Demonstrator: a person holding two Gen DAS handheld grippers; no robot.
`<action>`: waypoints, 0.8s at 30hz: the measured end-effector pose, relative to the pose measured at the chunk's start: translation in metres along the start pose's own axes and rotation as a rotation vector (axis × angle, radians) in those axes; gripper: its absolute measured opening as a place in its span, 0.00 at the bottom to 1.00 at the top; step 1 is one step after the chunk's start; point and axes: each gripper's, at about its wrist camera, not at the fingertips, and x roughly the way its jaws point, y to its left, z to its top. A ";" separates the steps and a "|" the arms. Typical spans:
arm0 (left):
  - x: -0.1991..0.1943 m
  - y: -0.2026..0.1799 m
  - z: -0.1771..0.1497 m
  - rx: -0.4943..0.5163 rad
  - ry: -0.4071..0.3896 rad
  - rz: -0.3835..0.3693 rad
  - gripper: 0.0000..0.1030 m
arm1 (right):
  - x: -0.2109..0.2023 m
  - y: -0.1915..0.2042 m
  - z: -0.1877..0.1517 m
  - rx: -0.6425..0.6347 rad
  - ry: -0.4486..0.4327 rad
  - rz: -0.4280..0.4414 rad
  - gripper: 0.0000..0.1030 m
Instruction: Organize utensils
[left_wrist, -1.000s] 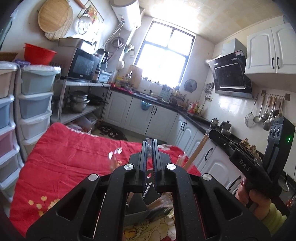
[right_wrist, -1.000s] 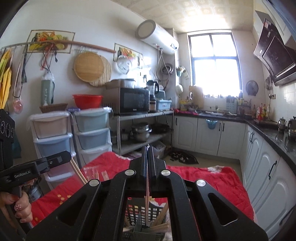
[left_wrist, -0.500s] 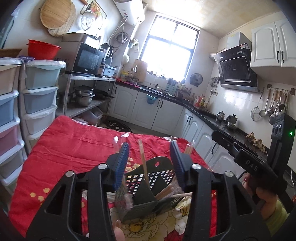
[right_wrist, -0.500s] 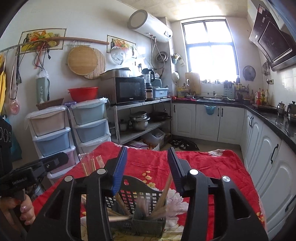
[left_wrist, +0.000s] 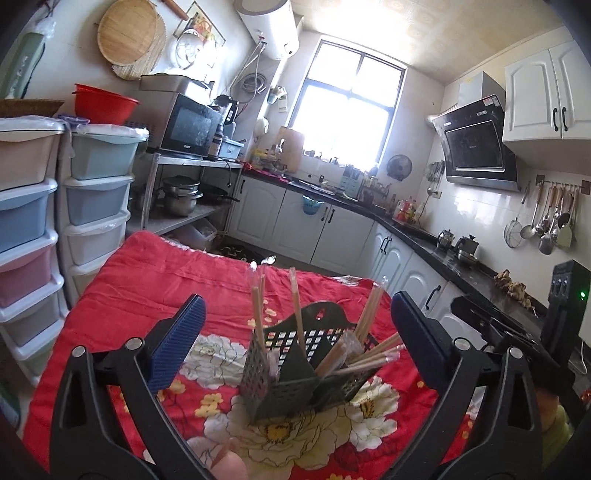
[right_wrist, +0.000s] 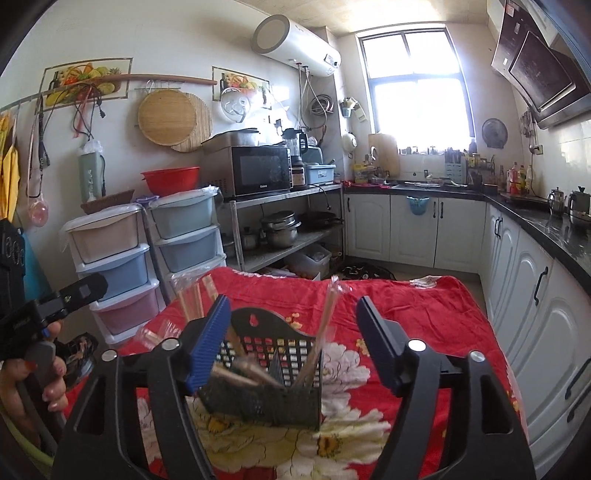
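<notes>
Both tongs hang spread wide and hold nothing: the left tongs (left_wrist: 295, 332) and the right tongs (right_wrist: 291, 343) each frame the dark perforated utensil caddy (left_wrist: 295, 373) that stands on the table under a red flowered cloth (left_wrist: 147, 280). The caddy sits near the front middle of the cloth, its arched back panel upright, and wrapped chopsticks (left_wrist: 297, 306) fill its compartments; some stand nearly upright at the left, others lean out toward the right side. In the right wrist view one long wrapped stick (right_wrist: 325, 325) tilts in the right-hand compartment, and a few more wrapped pieces (right_wrist: 159, 334) lie on the cloth just left of the caddy, outside it. Judging from this, the step in hand is a pause between placements, with the caddy already loaded and neither pair of tongs engaged. The next move likely calls for one pair to drop toward the loose pieces beside the caddy, close on a single one, and lift it over the rim without knocking the leaning sticks
</notes>
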 end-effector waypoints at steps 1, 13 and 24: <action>-0.002 -0.001 -0.002 -0.003 0.002 0.000 0.90 | -0.004 0.000 -0.003 -0.001 0.000 0.001 0.71; -0.021 -0.010 -0.034 0.004 0.050 0.040 0.90 | -0.039 0.007 -0.039 -0.015 0.024 0.022 0.84; -0.021 -0.009 -0.088 -0.009 0.181 0.088 0.90 | -0.044 0.016 -0.085 -0.009 0.124 0.023 0.90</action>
